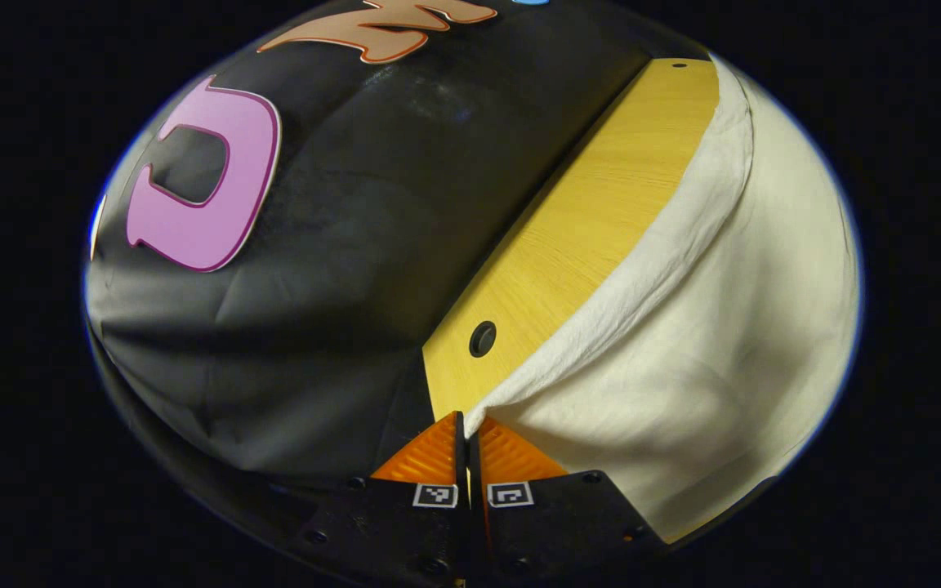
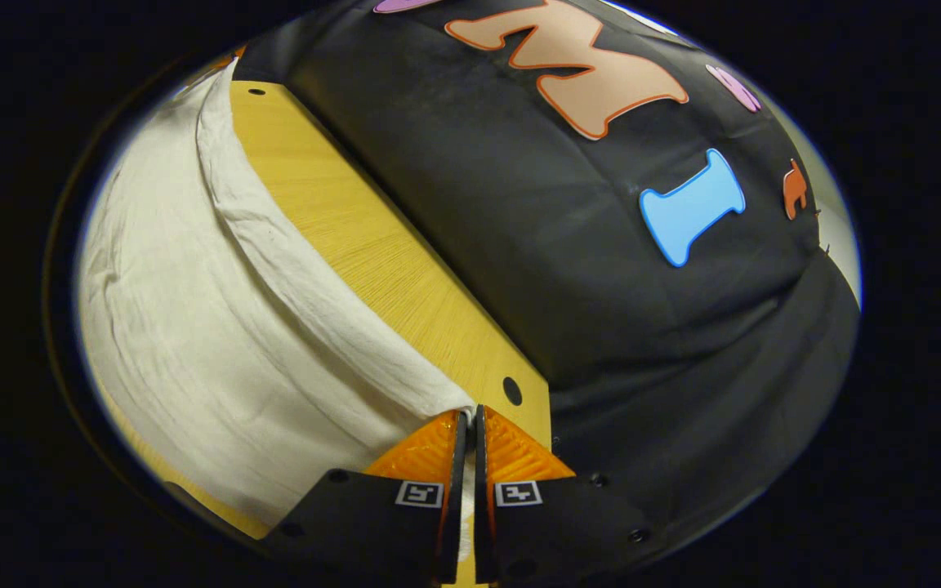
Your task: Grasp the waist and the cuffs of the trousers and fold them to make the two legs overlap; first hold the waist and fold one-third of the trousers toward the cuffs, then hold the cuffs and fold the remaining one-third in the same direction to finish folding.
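White trousers pinched by both grippers' jaws

No readable text, brand or number on anything. Only signs: small square black-and-white coded markers, one on each finger base of the left hand-held gripper and of the right hand-held gripper; patterns, not legible characters.

left gripper jaws closed, right gripper likewise
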Available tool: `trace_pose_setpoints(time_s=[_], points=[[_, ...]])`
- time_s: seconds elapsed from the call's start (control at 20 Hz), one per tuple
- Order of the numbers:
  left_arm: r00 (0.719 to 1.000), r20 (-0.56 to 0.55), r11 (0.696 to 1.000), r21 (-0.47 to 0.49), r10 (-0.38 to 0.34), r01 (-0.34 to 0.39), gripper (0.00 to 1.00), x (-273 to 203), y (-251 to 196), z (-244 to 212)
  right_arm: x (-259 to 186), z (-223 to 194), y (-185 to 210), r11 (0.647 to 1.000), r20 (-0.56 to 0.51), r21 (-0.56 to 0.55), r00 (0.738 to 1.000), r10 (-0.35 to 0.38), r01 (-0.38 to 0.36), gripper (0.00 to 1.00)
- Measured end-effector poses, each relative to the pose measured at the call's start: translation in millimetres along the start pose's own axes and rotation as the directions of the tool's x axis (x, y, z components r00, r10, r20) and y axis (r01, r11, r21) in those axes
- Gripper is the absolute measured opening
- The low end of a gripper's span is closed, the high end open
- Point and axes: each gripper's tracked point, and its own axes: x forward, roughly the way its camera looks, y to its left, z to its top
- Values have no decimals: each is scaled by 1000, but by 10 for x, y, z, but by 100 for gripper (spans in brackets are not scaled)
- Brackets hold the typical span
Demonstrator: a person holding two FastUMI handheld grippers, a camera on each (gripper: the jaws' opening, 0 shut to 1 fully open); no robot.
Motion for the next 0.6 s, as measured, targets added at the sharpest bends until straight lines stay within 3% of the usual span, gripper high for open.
trace_pose_setpoints(time_s=[0.05, 0.1, 0.2, 0.3, 0.4, 0.6], points=[[1000, 11, 1000, -13, -13, 13, 0, 6, -47, 28, 41, -43, 41, 1000, -14, 10, 1000, 8, -7, 20], [1000, 18, 999, -29, -15, 16, 0, 21, -57, 36, 64, -86, 46, 1000, -20, 27, 1000, 11, -10, 22], [998, 31, 995, -90, -46, 49, 1, 15, -121, 45, 30, -79, 40, 996, -24, 86, 1000, 18, -16, 48], [996, 18, 985, -152, -82, 84, 49, -57, -243, -10, -50, -86, -58, 986, -24, 164, 1000, 5, -1, 99], [998, 4, 977, -205, -57, 56, 97, -137, -203, -62, -155, -126, -137, 971, -34, 236, 999, -10, 18, 98], [999, 33, 926, -378, 9, 5, 95, -356, -90, -26, -332, -341, -252, 905, -75, 421, 997, -26, 55, 98]])
